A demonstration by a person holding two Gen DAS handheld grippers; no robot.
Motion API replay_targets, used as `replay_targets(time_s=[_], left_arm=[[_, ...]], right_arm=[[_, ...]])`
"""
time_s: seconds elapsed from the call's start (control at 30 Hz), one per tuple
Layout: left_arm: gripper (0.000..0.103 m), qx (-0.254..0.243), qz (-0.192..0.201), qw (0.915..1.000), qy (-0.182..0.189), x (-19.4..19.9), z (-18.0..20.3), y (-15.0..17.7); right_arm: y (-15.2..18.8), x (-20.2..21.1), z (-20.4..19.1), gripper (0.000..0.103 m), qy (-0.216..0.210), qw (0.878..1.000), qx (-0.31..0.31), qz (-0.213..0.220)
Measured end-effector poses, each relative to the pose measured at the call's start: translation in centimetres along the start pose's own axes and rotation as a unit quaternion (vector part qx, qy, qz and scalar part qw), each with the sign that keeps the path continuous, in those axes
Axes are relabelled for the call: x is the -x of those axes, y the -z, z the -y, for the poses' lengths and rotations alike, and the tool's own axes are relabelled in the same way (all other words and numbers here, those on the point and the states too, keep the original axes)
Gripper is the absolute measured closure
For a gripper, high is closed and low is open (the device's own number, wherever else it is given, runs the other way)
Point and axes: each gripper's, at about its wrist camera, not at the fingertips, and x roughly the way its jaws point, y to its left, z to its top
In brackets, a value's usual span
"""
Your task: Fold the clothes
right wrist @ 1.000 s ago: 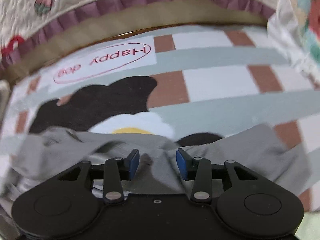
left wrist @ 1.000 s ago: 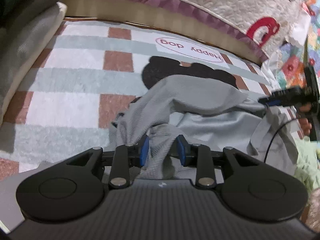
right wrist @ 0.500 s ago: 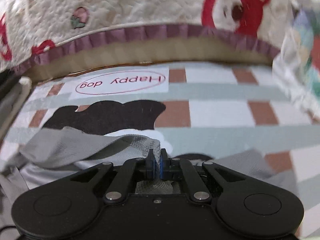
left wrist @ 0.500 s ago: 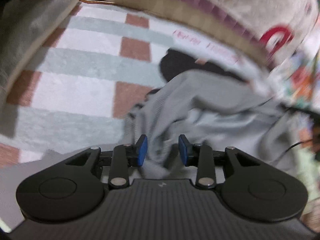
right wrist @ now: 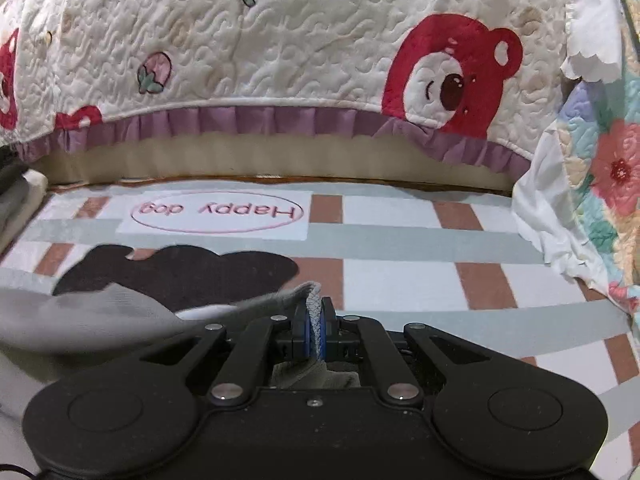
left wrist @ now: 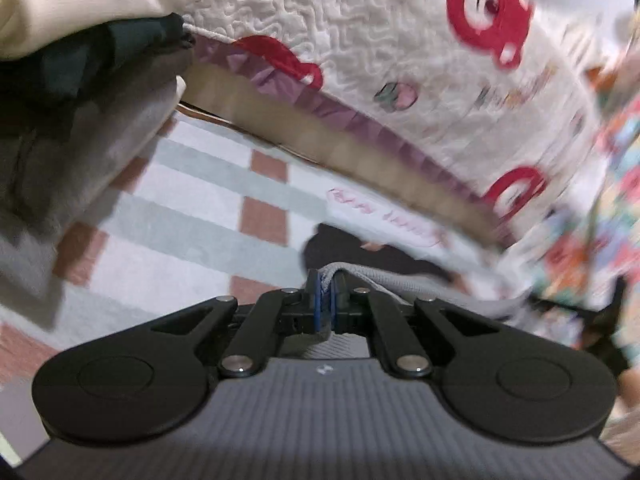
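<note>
Both claws were clamped on the grey garment (right wrist: 100, 320): the left gripper (left wrist: 326, 300) pinched a ribbed fold of it between its blue pads, and the right gripper (right wrist: 314, 320) held another ribbed edge the same way. Lifted cloth stretched between them, trailing left from the right claw above the near part of the checked blanket (right wrist: 400, 280). That blanket lay bare across its middle and right side up to the far edge, where the quilted bear cover (right wrist: 320, 60) with its purple frill hung down. A floral quilt (right wrist: 608, 180) closed off the right edge, and folded pale bedding (left wrist: 60, 140) crowded the left edge. The "Happy dog" label (right wrist: 218, 212) sat near the far edge, beyond the black patch (right wrist: 180, 272). A second earlier both claws stood apart over the garment lying crumpled on the blanket.
</note>
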Motion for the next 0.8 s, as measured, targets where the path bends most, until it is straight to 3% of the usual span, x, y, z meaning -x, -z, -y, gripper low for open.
replay_targets(time_s=[0.17,0.27,0.37,0.53,0.7,0.8], left_arm=[[0.096,-0.024,-0.084,0.9928,-0.083,-3.4,-0.2,1.7],[0.069,-0.027,-0.108,0.9868,-0.117,-4.6,-0.5,2.1],[0.067,-0.008,-0.117,0.9875,-0.105,-4.6,-0.9,2.3],[0.067,0.036,-0.117,0.9918,-0.035,-4.3,-1.1,2.2],[0.07,0.014,-0.103,0.9913,-0.081,-7.1,-1.2,-0.1],[0.07,0.013,-0.103,0.9906,-0.089,-7.9,-1.3,-0.8]], right_arm=[[1.8,-1.7,0.8,0.098,-0.004,0.999,-0.023,-0.038],[2.1,-1.8,0.5,0.098,-0.006,0.999,-0.013,-0.036],[1.8,-1.5,0.5,0.097,-0.006,0.999,-0.013,-0.03],[1.4,-1.5,0.7,0.095,0.003,1.0,-0.006,-0.026],[1.9,-1.6,-0.9,0.098,-0.043,0.996,0.068,-0.032],[2.0,-2.1,-1.0,0.098,-0.052,0.997,0.036,-0.035]])
